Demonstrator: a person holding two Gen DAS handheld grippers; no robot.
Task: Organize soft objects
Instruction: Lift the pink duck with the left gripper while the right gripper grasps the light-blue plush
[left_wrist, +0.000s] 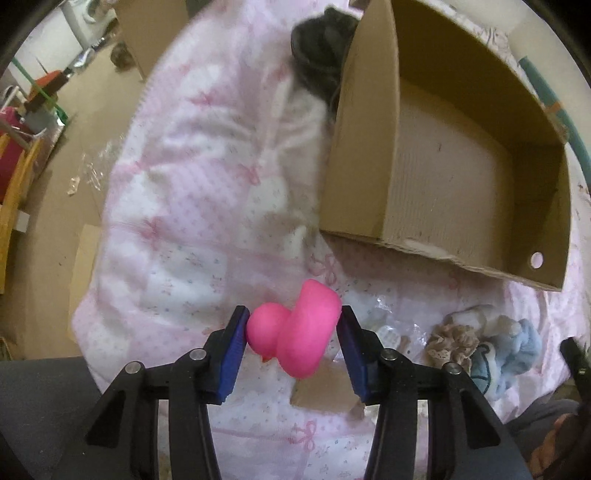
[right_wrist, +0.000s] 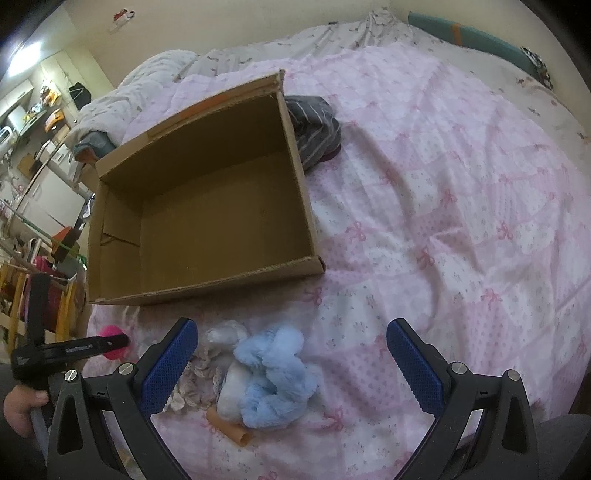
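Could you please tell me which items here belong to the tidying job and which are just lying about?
Job:
pink duck, held in left gripper
blue plush
lace scrunchie
cardboard box, empty
right gripper, open

Lying about:
striped dark garment
small tan tube
pink quilt

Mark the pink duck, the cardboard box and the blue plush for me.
pink duck (left_wrist: 295, 328), left wrist view, on its body between the fingers.
cardboard box (right_wrist: 207, 218), right wrist view, on its bare inner floor.
blue plush (right_wrist: 273, 376), right wrist view, on its fluffy middle.
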